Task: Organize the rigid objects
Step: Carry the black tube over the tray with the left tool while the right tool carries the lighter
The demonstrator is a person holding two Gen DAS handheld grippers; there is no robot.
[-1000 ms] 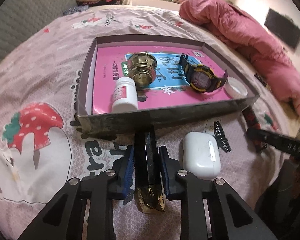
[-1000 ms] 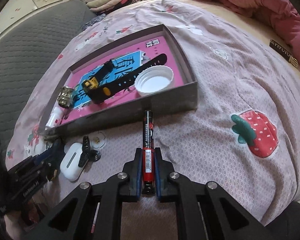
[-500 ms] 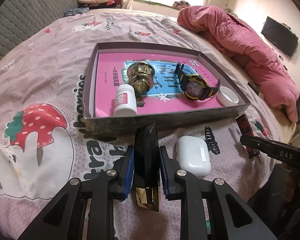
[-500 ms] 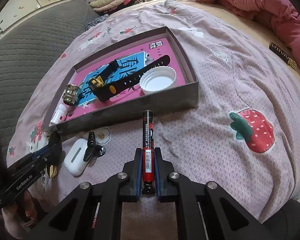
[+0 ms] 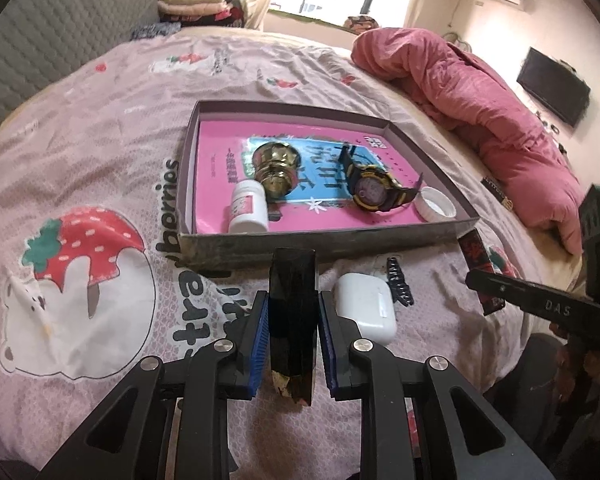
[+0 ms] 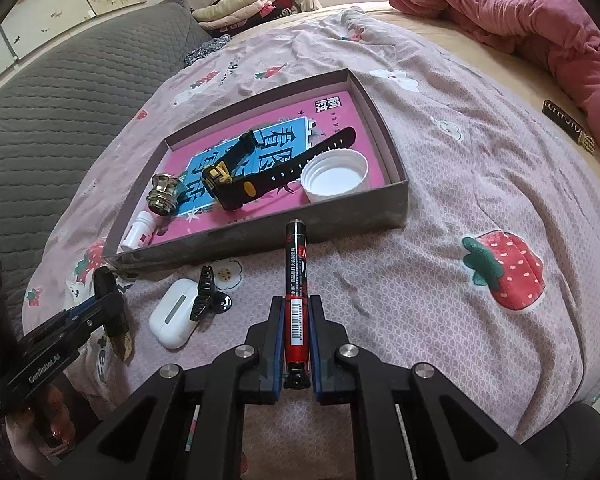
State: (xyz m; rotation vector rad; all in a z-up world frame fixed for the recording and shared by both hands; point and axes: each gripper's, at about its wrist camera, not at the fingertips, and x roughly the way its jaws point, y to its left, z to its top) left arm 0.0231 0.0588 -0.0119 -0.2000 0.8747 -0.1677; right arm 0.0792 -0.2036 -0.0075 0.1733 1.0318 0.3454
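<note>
Your left gripper clamps a black bar; your right gripper pinches a red battery, both just short of the tray.

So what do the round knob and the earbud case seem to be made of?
The round knob looks like polished brass-coloured metal: it gives bright mirror-like highlights. The earbud case looks like smooth glossy white plastic, with soft reflections and rounded moulded edges. Neither is certain from looks alone.

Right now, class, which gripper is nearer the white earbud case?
Left. The left gripper, shut on a black bar, sits beside the earbud case; the right gripper, holding a battery, is farther off.
</note>
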